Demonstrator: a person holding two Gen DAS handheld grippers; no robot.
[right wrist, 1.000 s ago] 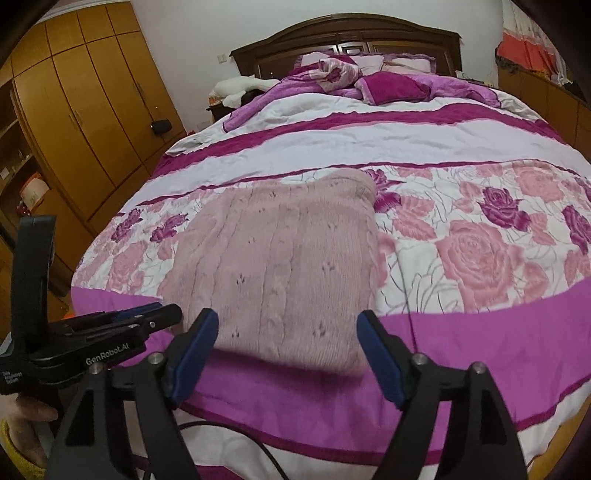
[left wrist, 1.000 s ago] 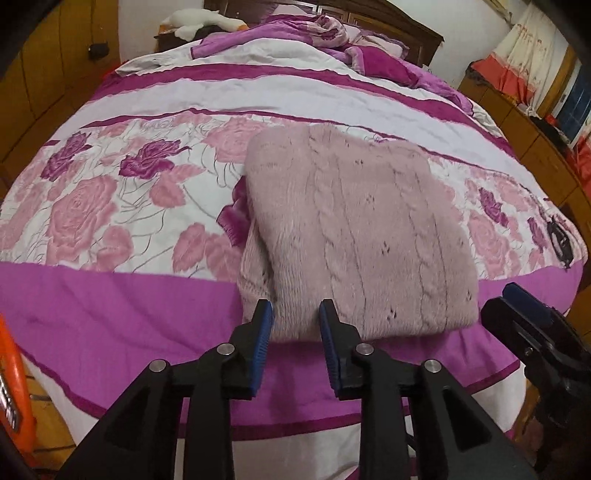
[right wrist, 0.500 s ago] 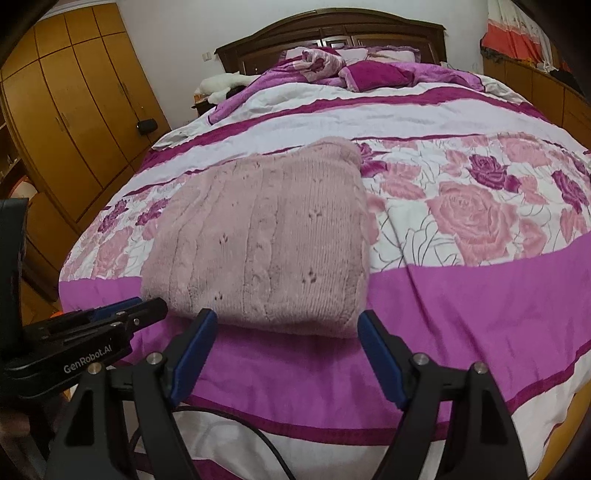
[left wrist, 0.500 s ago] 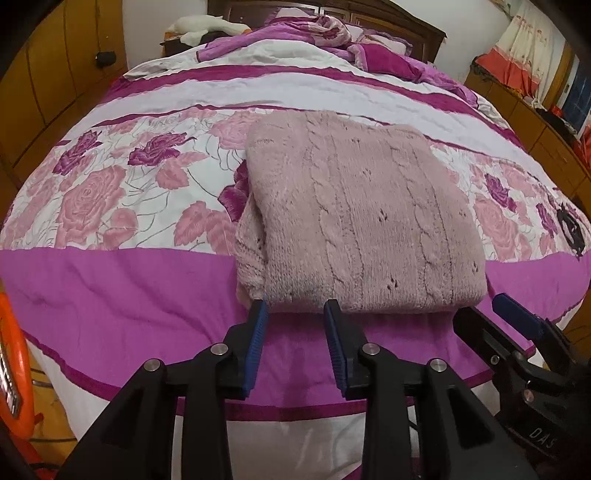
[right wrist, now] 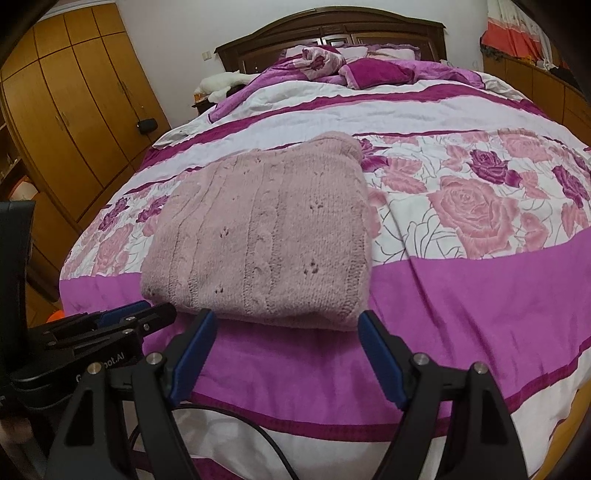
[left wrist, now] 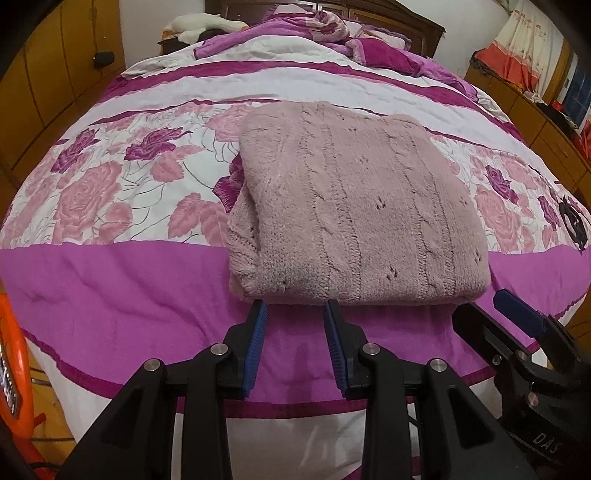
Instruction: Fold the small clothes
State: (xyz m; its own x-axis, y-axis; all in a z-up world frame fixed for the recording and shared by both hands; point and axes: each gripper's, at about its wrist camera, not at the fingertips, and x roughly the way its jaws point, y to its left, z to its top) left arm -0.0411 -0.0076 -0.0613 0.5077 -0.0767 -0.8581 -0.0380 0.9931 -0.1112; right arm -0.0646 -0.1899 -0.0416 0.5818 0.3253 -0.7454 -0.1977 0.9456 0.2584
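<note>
Dusty-pink cable knit, the sweater lies folded in a neat block on the bed, near its foot edge. The left tongs sit just short of its front fold, jaws narrow with nothing between them, having just eased apart; touching, perhaps. The right tongs gape wide, empty, at the same edge.

A big bed has a cover with pink roses and purple bands. At 12 o'clock sits a dark wood headboard, with a bunched blanket just below it. A white soft toy lies at 11 o'clock. A tall wood wardrobe stands at 9 o'clock.
</note>
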